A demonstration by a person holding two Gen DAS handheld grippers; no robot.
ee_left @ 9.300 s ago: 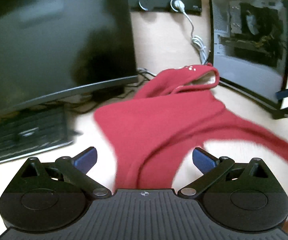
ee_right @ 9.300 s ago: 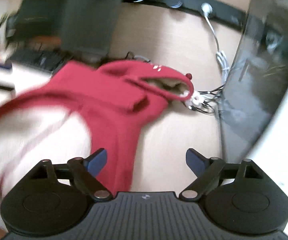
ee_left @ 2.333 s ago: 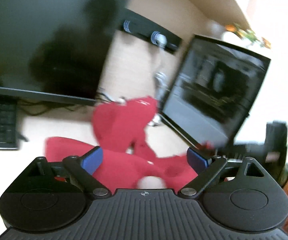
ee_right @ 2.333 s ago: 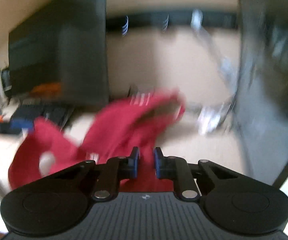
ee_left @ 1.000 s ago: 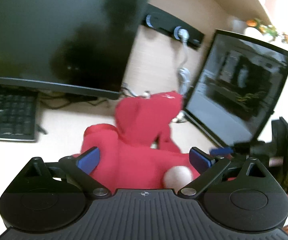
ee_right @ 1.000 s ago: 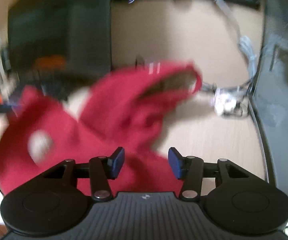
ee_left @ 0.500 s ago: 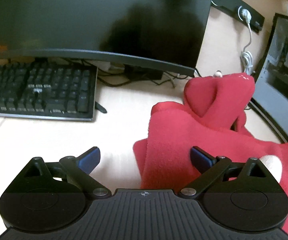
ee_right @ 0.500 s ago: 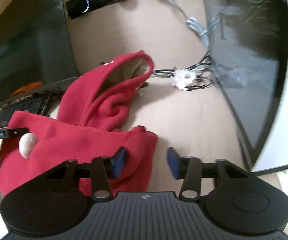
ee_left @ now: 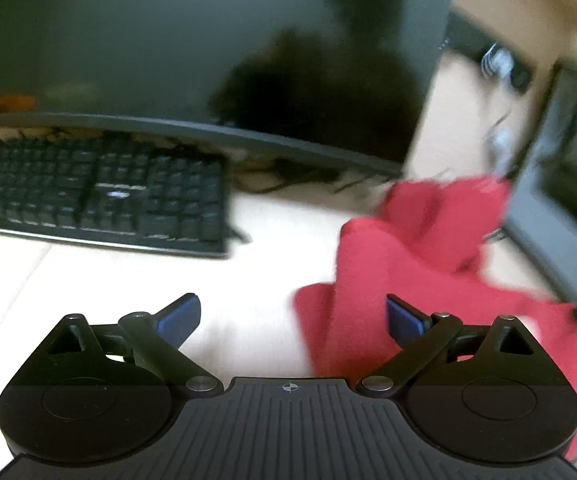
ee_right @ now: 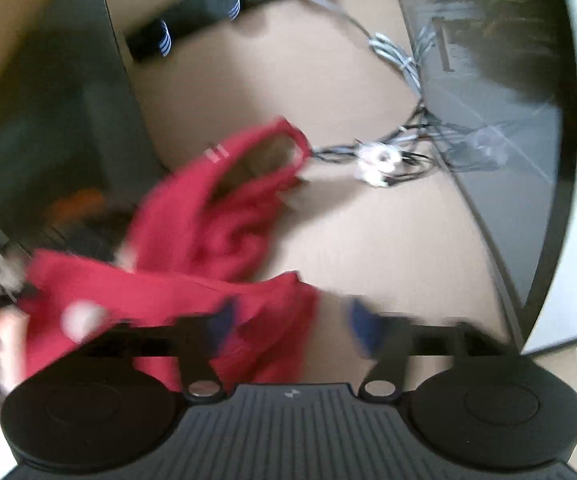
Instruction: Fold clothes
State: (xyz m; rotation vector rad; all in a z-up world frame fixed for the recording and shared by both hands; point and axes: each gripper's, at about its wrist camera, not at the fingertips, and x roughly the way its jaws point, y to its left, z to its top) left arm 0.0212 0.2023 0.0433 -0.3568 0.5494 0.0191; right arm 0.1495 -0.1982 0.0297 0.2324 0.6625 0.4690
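A red fleece hooded garment (ee_left: pixel 420 264) lies bunched on the pale desk, its hood (ee_right: pixel 256 160) toward the wall and a pale round patch (ee_right: pixel 82 316) near its front. My left gripper (ee_left: pixel 292 316) is open over bare desk, with the garment's left edge just inside its right finger. My right gripper (ee_right: pixel 292 320) is open too, blurred by motion, with a fold of the red cloth (ee_right: pixel 272 312) lying by its left finger. Neither gripper holds the cloth.
A dark monitor (ee_left: pixel 192 52) and a black keyboard (ee_left: pixel 96 196) stand at the left. A glass-sided computer case (ee_right: pixel 496 128) stands at the right, with a white plug and tangled cables (ee_right: pixel 380 160) beside the hood. A black power strip (ee_right: pixel 208 12) is on the wall.
Both views have shifted and turned blurry. My right gripper's fingers have spread wider. The garment has shifted slightly to the right in the left wrist view.
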